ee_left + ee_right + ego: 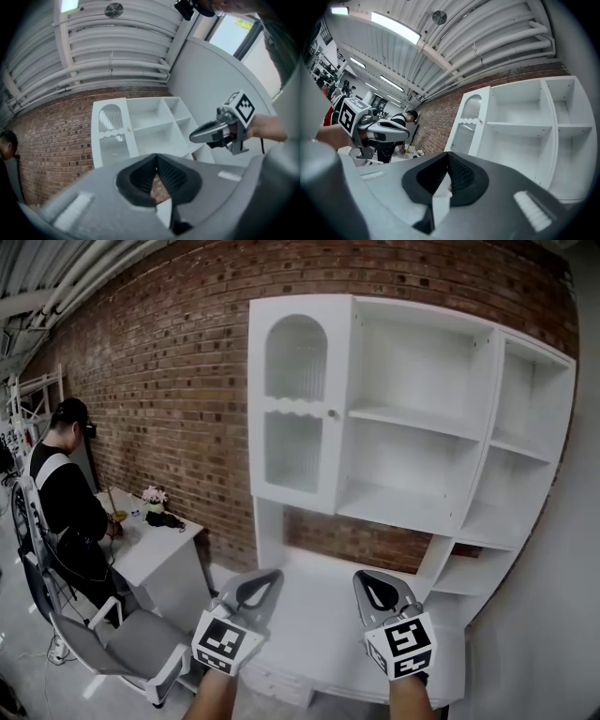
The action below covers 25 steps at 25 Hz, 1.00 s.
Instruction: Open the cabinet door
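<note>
Black-and-white square markers are showing on the marker cubes [226, 641] at the bottom of the frame. The left hand-held gripper [272, 576] and right hand-held gripper [364, 577] are pointing roughly level, side by side, jaws pressed together and gripping nothing. The tall white cabinet's arched ribbed-glass door [295, 409] is sitting closed at upper centre, well apart from both.
</note>
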Motion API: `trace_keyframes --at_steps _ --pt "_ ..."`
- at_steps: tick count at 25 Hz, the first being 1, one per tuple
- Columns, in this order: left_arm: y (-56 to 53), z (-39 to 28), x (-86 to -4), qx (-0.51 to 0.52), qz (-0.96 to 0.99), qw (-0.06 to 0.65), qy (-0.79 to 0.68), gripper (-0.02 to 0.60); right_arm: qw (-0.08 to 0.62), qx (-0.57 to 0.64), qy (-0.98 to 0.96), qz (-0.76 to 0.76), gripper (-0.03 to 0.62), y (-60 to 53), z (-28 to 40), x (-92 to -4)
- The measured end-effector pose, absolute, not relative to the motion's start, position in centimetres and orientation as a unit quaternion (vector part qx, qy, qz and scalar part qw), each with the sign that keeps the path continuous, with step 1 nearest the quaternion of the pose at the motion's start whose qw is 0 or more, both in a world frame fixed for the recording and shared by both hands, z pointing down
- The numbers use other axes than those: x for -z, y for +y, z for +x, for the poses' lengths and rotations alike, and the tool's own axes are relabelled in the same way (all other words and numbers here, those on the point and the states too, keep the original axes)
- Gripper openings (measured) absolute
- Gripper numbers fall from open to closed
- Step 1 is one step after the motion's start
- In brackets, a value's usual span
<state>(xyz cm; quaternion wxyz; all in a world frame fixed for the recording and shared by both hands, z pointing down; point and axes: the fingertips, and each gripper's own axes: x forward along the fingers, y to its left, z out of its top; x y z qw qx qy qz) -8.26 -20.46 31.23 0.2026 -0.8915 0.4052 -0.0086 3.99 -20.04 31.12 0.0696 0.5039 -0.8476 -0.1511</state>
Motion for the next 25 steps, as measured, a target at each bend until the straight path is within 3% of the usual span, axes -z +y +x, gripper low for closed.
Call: trace_keyframes --at_steps 25 --pt "-27.3 -4.8 -32.4 0.023 -0.886 0.195 0.421 0.002 0.071 0.147 -0.861 0.481 0.003 -27.7 6.9 -31.6"
